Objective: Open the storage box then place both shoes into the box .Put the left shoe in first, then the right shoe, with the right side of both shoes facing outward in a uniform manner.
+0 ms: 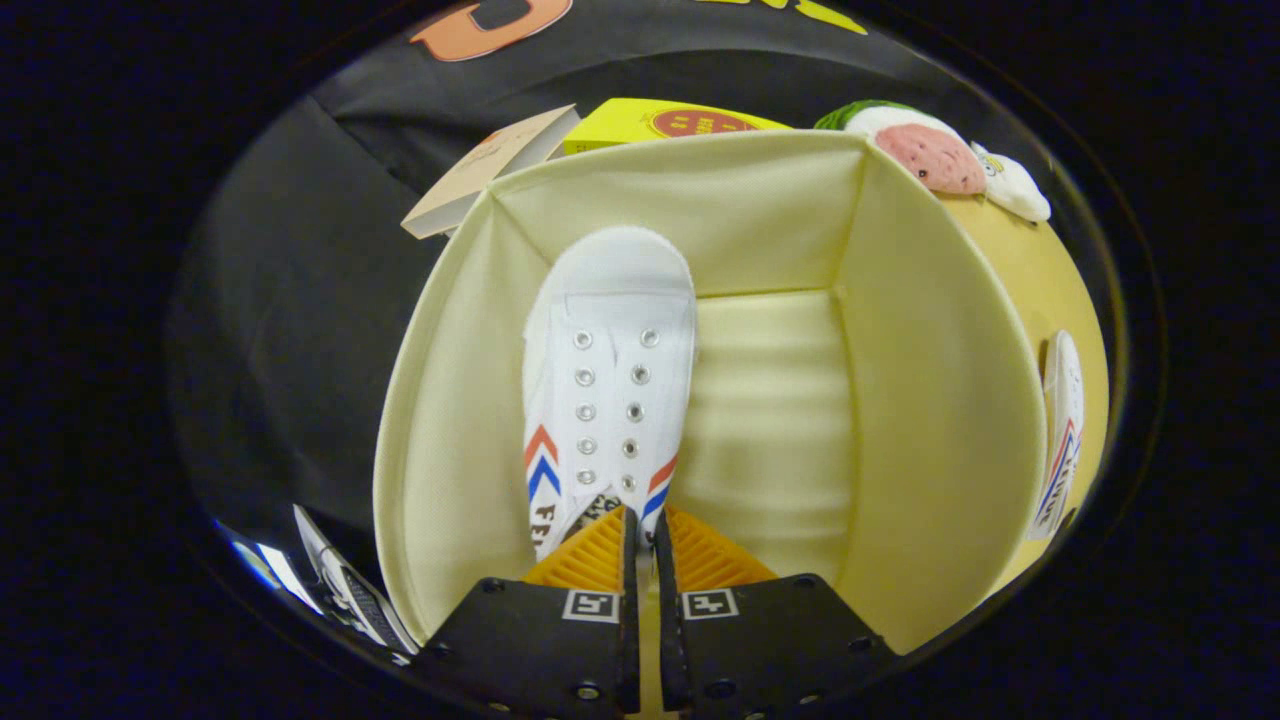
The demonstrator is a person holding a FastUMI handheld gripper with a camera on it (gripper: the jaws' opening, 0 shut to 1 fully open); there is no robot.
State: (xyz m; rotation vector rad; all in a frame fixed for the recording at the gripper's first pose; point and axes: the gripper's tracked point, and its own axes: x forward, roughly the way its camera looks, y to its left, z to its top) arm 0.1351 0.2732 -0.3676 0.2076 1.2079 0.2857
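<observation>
A white canvas shoe (610, 390) with red and blue chevrons hangs toe-down inside the open cream fabric storage box (940, 400), near its left wall. My gripper (640, 525) is shut on the shoe's heel end, its orange fingers (585, 560) pressed close together on the fabric. The shoe's eyelet side faces me. The second white shoe (1062, 430) lies outside the box on the yellow table, past the box's right wall.
Behind the box lie a tan book (490, 165) and a yellow box (670, 122). A pink and green plush toy (925, 145) sits at the back right on the yellow table (1040, 280). The box floor to the right of the held shoe is bare.
</observation>
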